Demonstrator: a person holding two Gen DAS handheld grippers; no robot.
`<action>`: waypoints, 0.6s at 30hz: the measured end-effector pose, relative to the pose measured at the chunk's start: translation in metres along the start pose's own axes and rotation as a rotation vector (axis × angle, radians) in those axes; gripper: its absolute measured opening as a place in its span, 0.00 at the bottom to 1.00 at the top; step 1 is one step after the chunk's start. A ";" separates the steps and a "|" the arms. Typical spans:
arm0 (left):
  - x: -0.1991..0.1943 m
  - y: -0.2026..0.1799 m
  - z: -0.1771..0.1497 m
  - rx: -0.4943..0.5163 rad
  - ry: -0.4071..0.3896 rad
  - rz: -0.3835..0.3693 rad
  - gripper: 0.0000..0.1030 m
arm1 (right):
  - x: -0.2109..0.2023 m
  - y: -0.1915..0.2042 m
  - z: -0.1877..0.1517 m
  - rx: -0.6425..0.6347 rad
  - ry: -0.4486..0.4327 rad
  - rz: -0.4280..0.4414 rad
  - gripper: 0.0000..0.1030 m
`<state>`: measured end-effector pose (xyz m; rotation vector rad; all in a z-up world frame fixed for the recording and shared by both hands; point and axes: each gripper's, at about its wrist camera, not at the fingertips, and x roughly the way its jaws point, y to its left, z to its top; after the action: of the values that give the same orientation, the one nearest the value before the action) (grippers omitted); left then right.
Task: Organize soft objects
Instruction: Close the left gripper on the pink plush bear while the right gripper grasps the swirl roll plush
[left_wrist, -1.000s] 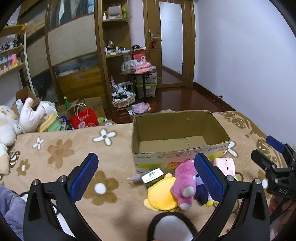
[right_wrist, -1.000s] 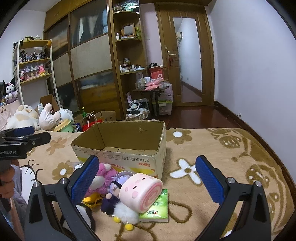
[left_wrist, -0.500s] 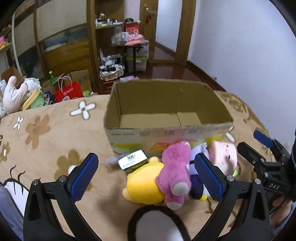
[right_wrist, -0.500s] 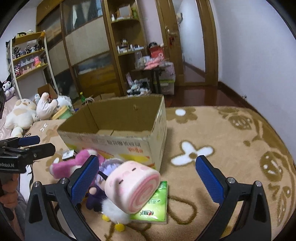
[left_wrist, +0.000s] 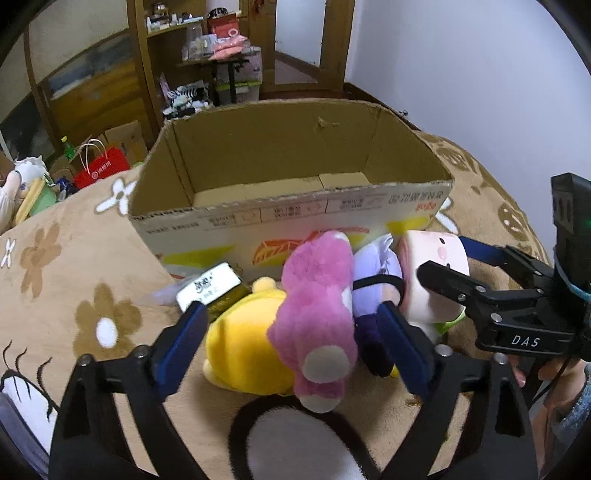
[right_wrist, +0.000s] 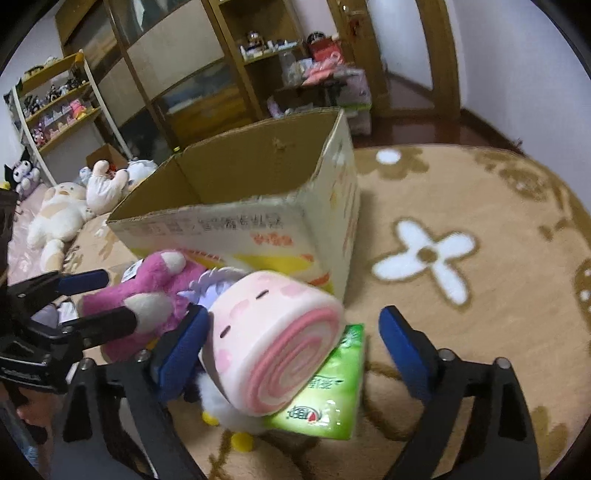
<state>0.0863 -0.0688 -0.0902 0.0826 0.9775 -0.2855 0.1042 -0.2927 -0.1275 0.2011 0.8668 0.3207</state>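
Tongs gape wide: left tongs straddle pink plush, right tongs flank roll plush.

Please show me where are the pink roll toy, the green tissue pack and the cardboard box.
pink roll toy (right_wrist: 273, 332): right wrist view, on its pale side.
green tissue pack (right_wrist: 328, 391): right wrist view, on its printed top face.
cardboard box (left_wrist: 295, 218): left wrist view, on its near wall.

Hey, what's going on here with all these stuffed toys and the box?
A person with a gripper in each hand is sorting plush toys piled in front of an empty cardboard box. The left gripper is open around the pink plush and yellow plush. The right gripper is open around the pink roll plush. Nothing is gripped yet.
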 end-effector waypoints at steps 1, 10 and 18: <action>0.002 0.001 -0.001 -0.005 0.007 -0.012 0.72 | 0.002 0.000 -0.001 0.003 0.004 0.009 0.89; 0.016 -0.004 -0.006 -0.006 0.055 -0.080 0.44 | 0.011 0.004 -0.003 -0.013 0.074 0.019 0.58; 0.016 -0.006 -0.004 -0.003 0.072 -0.063 0.41 | 0.005 0.018 -0.008 -0.053 0.087 -0.045 0.47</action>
<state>0.0894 -0.0772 -0.1052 0.0593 1.0530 -0.3407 0.0976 -0.2736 -0.1305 0.1191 0.9462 0.3112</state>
